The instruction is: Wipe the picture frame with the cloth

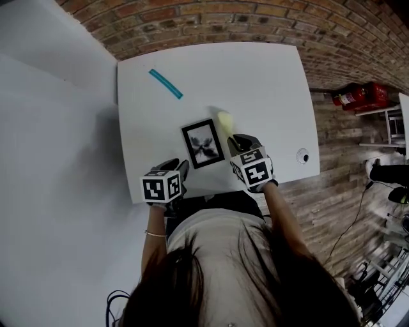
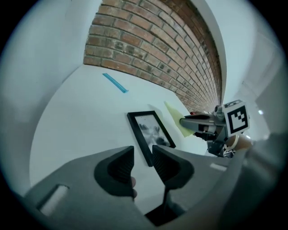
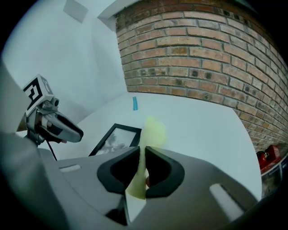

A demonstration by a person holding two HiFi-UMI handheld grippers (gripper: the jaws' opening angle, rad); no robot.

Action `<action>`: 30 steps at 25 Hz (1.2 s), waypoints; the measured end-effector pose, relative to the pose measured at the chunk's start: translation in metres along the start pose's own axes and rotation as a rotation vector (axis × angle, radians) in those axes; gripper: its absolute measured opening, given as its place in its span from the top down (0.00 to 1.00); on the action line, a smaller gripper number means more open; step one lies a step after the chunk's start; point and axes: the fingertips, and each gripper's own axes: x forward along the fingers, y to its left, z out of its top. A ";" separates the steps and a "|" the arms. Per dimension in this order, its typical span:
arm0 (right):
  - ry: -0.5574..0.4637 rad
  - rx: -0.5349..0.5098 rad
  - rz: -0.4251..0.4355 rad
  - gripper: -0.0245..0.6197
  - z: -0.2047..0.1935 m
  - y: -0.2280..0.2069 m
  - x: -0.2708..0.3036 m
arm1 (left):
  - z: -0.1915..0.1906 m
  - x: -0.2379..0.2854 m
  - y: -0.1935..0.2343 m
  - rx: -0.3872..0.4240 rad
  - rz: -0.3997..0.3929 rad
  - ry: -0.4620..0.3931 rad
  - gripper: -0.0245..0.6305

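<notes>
Picture frame (image 1: pixel 203 144) lies flat on table (image 1: pixel 255 83); right tongs (image 3: pixel 142 157) pinch cloth (image 3: pixel 153 130), left tongs (image 2: pixel 143 159) apart, gripping nothing.

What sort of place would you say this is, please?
Probably a workshop or lab: a white table against a bare brick wall, with what looks like a red extinguisher and cables over the plank floor nearby.

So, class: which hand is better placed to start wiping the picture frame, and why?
Right: the right tongs grip the yellow cloth beside the picture frame; the left tongs are open and empty.
</notes>
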 end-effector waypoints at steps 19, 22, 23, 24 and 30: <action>-0.009 -0.186 0.047 0.90 0.045 0.041 0.025 | -0.036 0.035 -0.006 0.015 -0.028 0.249 0.69; 0.005 -0.203 0.069 0.90 0.045 0.047 0.028 | -0.036 0.038 -0.006 0.008 -0.015 0.257 0.69; 0.009 -0.208 0.077 0.90 0.045 0.049 0.030 | -0.037 0.038 -0.005 0.007 -0.012 0.260 0.69; 0.011 -0.215 0.085 0.90 0.046 0.052 0.033 | -0.037 0.039 -0.005 0.005 -0.009 0.263 0.69; 0.013 -0.255 0.140 0.90 0.048 0.068 0.044 | -0.037 0.042 -0.002 -0.027 0.006 0.269 0.70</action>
